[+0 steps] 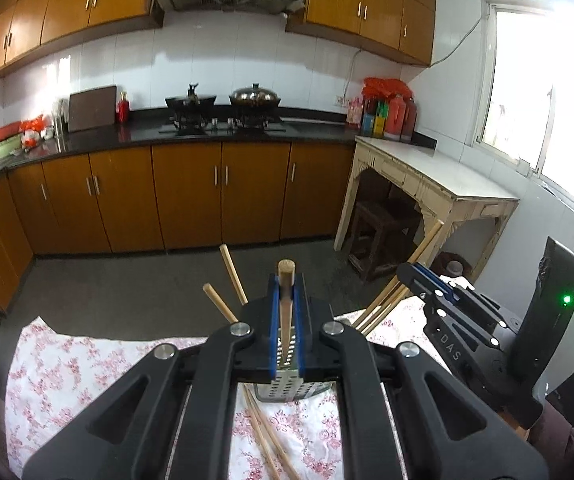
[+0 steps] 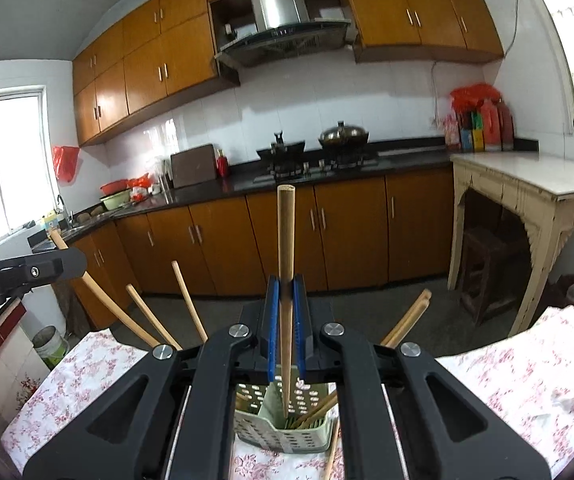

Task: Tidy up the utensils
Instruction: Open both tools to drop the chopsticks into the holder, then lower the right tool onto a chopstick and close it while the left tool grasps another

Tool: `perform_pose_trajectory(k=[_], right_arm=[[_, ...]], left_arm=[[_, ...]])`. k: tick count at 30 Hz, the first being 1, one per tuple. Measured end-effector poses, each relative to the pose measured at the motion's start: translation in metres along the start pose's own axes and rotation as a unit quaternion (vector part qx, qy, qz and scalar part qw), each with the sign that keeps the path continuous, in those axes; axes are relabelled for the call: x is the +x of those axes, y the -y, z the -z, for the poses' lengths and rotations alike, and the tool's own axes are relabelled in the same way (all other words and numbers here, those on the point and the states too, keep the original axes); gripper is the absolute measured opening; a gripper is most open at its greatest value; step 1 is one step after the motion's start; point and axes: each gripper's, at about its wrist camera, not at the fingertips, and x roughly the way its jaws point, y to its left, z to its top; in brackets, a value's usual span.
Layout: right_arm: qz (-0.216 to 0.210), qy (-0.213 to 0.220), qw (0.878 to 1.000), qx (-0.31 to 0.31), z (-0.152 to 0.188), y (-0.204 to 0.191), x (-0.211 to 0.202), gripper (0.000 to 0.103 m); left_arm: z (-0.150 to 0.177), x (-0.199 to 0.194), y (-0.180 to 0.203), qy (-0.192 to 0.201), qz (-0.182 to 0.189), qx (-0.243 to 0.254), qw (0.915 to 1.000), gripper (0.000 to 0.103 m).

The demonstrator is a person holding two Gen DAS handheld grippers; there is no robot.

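Note:
My left gripper (image 1: 286,284) is shut on a wooden chopstick (image 1: 285,312), held upright above a perforated holder (image 1: 289,390) on the floral tablecloth (image 1: 67,364). My right gripper (image 2: 286,284) is shut on another chopstick (image 2: 285,264), its tip down inside the green perforated utensil holder (image 2: 287,428). Several chopsticks (image 2: 159,324) lean out of the holder on both sides. Loose chopsticks (image 1: 265,436) lie on the cloth in front of the holder. The right gripper also shows in the left wrist view (image 1: 427,284), beside leaning chopsticks (image 1: 391,300).
A kitchen counter with a gas stove (image 1: 223,120) and wok runs along the far wall. A white side table (image 1: 439,176) with a stool under it stands at right. The floor lies beyond the cloth's far edge.

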Motion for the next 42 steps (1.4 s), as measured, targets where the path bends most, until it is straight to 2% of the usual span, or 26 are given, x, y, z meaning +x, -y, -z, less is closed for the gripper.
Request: perform_pose_trajectory(k=[8, 12, 14, 15, 16, 18, 30, 36, 42], right_arm=[[-0.006, -0.033, 0.999, 0.020, 0.011, 0.009, 0.013, 0.008], [0.004, -0.057, 0.998, 0.031, 0.015, 0.015, 0.022, 0.008], [0.010, -0.060, 0.998, 0.030, 0.016, 0.016, 0.022, 0.012], [0.016, -0.057, 0.998, 0.029, 0.015, 0.017, 0.020, 0.021], [0.020, -0.052, 0.998, 0.030, 0.014, 0.019, 0.017, 0.038], [0.030, -0.037, 0.998, 0.031, 0.013, 0.020, 0.009, 0.050], [0.047, -0.005, 0.999, 0.019, 0.009, 0.021, -0.026, 0.050], [0.053, -0.011, 0.998, 0.029, 0.025, 0.031, -0.052, 0.050], [0.063, -0.041, 0.996, 0.044, 0.065, 0.045, -0.067, 0.050]], left_arm=[[0.008, 0.017, -0.006, -0.015, 0.001, -0.008, 0.9998, 0.008], [0.012, 0.025, -0.009, -0.021, -0.009, -0.011, 0.9997, 0.008], [0.010, 0.027, -0.009, -0.019, -0.012, -0.017, 0.9996, 0.013], [0.010, 0.026, -0.009, -0.016, -0.015, -0.017, 0.9996, 0.020], [0.010, 0.024, -0.009, -0.013, -0.020, -0.016, 0.9996, 0.024], [0.011, 0.018, -0.011, -0.003, -0.029, -0.016, 0.9994, 0.036], [0.020, -0.017, -0.025, 0.015, -0.048, -0.040, 0.9980, 0.043], [0.049, -0.046, -0.031, 0.015, -0.061, -0.049, 0.9969, 0.045], [0.096, -0.065, -0.032, 0.009, -0.088, -0.045, 0.9951, 0.049]])
